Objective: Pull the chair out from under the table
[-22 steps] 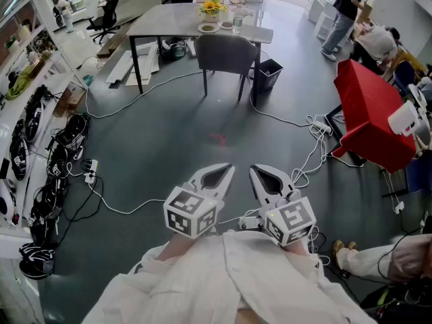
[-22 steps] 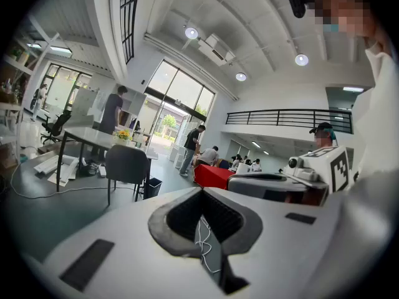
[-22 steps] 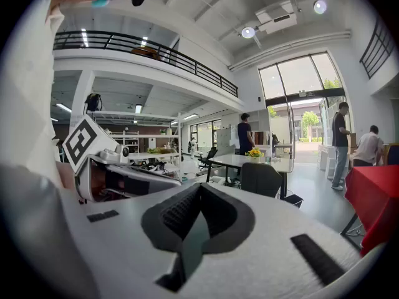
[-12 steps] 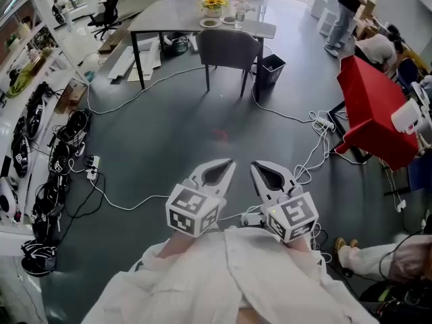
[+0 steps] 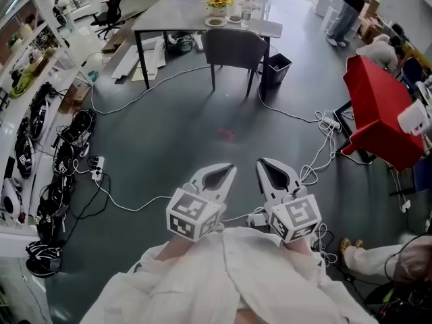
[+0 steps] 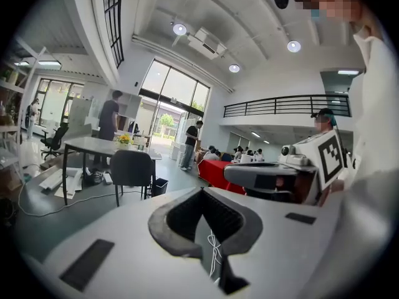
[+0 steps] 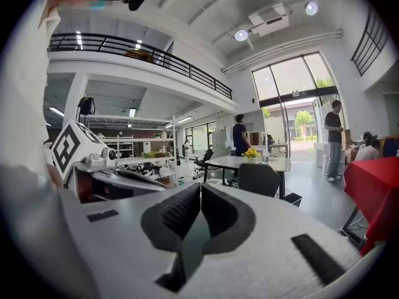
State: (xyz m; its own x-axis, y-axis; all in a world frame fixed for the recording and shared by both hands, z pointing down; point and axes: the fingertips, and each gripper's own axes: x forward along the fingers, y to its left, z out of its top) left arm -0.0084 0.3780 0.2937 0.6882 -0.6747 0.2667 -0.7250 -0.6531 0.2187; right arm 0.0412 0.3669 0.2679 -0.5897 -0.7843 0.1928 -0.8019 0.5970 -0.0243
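Note:
A dark grey chair [image 5: 235, 49] stands pushed in at the near side of a grey table [image 5: 175, 20] at the far end of the room; it also shows small in the left gripper view [image 6: 131, 169] and the right gripper view [image 7: 260, 179]. My left gripper [image 5: 230, 169] and right gripper [image 5: 262, 163] are held side by side close to my body, well short of the chair. Both are shut with nothing between the jaws.
White cables [image 5: 138, 93] snake across the grey floor between me and the chair. A black bin [image 5: 277, 68] sits right of the chair, a red-covered table [image 5: 378, 110] stands at the right, and gear lines the left wall [image 5: 40, 154]. Flowers [image 5: 219, 0] and dishes are on the table.
The whole floor scene has slid slightly down in the head view, so the chair and table sit a little closer. Both grippers keep their pose, shut.

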